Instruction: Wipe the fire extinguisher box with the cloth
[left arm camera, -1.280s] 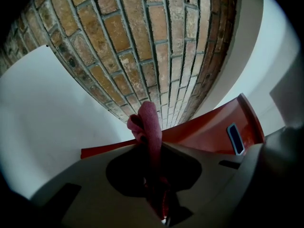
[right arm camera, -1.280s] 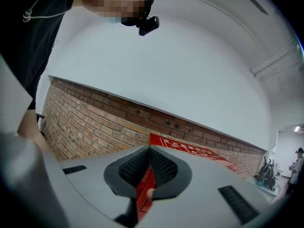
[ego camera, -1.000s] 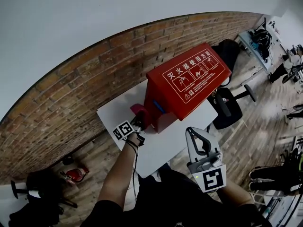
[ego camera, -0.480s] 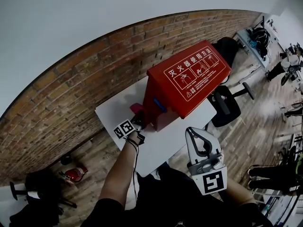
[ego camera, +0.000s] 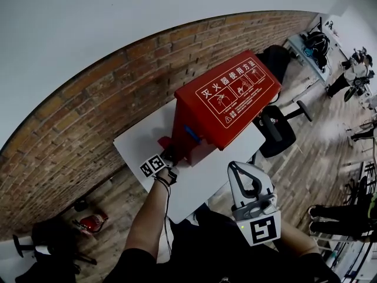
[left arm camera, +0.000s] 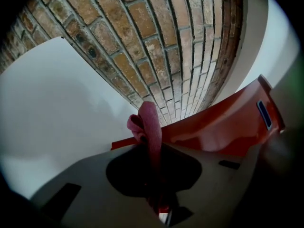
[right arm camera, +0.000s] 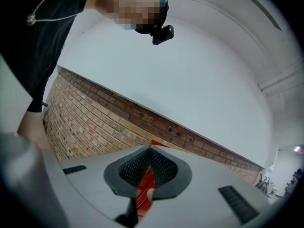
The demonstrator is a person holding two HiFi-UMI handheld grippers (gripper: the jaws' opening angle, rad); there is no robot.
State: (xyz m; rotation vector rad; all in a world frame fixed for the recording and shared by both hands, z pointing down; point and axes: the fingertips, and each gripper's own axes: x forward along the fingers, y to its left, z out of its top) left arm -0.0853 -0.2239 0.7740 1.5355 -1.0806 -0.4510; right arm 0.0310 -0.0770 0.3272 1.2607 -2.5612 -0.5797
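The red fire extinguisher box point(ego camera: 227, 102) with white print on its sloped lid stands on a white table point(ego camera: 138, 137) against the brick wall. A pink cloth point(ego camera: 165, 142) is pressed at the box's left end, with my left gripper point(ego camera: 168, 152) shut on it. The left gripper view has the cloth point(left arm camera: 150, 125) sticking up between the shut jaws of the left gripper point(left arm camera: 152, 148), and the red box point(left arm camera: 223, 127) lies just to the right. My right gripper point(ego camera: 231, 167) hangs shut in front of the table, away from the box. Its tips point(right arm camera: 149, 150) meet, holding nothing.
A brick wall point(ego camera: 112, 84) runs behind the table. A black office chair point(ego camera: 277, 131) stands right of the table on the wood floor. A red extinguisher point(ego camera: 93, 220) lies on the floor at lower left. Desks with gear point(ego camera: 312, 43) fill the far right.
The head view has drifted a little, so the box sits further left in frame. The cloth shows less beside the box's left end. The right gripper has hardly moved.
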